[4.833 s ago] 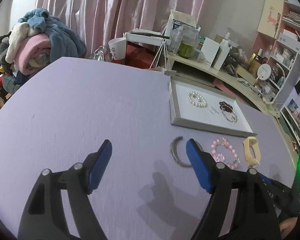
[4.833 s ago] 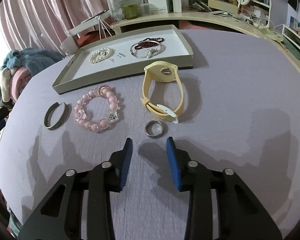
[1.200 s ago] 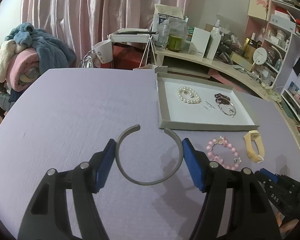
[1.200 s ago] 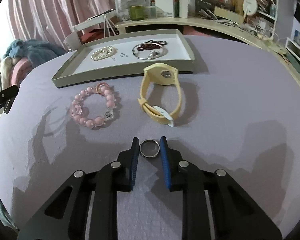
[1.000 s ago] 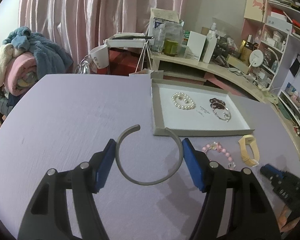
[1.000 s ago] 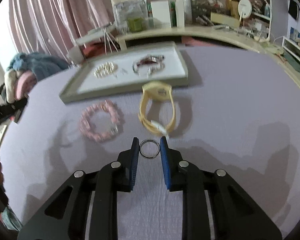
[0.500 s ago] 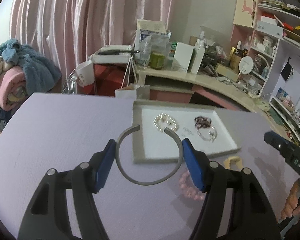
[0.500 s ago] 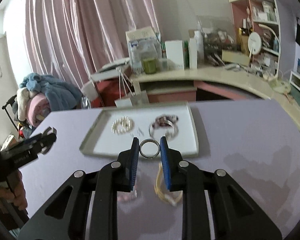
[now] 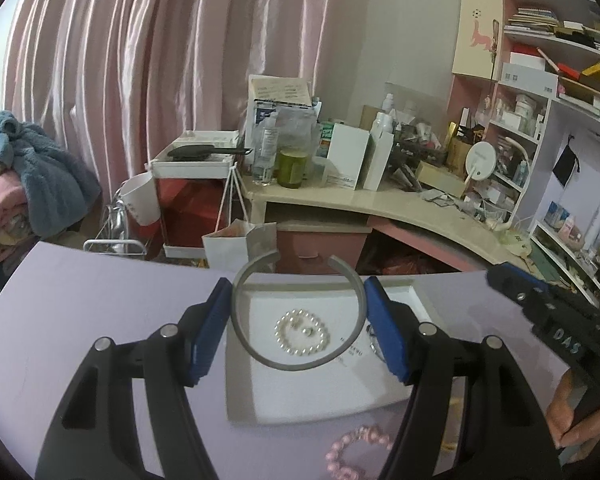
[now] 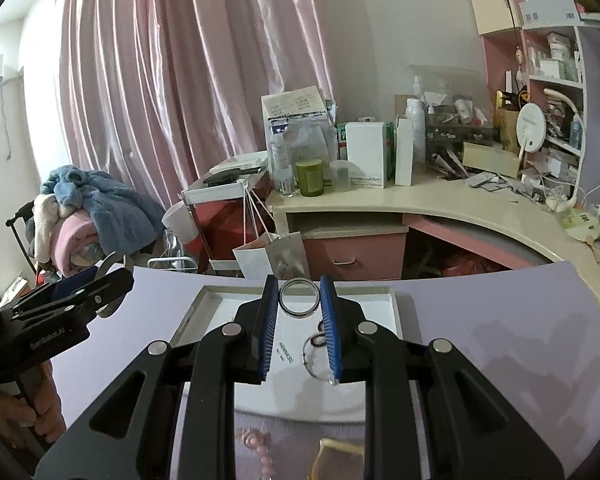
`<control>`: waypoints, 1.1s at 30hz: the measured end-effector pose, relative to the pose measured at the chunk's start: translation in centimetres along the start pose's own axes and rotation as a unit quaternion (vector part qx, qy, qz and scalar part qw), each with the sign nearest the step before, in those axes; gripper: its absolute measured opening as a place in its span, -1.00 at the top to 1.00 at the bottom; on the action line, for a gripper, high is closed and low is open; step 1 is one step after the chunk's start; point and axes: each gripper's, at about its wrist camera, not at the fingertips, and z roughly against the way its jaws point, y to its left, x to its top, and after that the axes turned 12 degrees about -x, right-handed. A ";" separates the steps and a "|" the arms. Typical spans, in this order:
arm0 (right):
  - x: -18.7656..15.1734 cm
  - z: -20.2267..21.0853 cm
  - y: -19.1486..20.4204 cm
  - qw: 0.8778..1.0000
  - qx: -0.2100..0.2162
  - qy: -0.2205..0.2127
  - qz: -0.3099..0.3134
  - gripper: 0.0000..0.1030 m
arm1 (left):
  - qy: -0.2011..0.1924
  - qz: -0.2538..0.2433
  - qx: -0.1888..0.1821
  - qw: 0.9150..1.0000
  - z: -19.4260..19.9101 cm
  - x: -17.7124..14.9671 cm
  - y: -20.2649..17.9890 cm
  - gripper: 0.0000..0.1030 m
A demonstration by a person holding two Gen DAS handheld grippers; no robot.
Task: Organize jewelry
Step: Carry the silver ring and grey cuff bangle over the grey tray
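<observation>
Two grippers (both loaded): left gripper [image 9: 298, 326] one bangle [image 9: 296, 362], right gripper [image 10: 299, 322] one ring [image 10: 299, 298].

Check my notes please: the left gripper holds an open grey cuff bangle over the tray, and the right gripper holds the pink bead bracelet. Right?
Not quite. The right gripper holds a small metal ring, as the right wrist view shows; the pink bead bracelet lies on the table. The cuff bangle part is right.

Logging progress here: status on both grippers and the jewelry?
Left gripper clamps open cuff bangle. Right gripper clamps ring. Both above tray; nothing blocking.
</observation>
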 end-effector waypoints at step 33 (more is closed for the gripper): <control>-2.7 -9.4 -0.2 0.994 -0.009 0.109 -0.010 0.56 | 0.046 0.014 -0.014 0.999 -7.0 -1.7 1.8 -0.30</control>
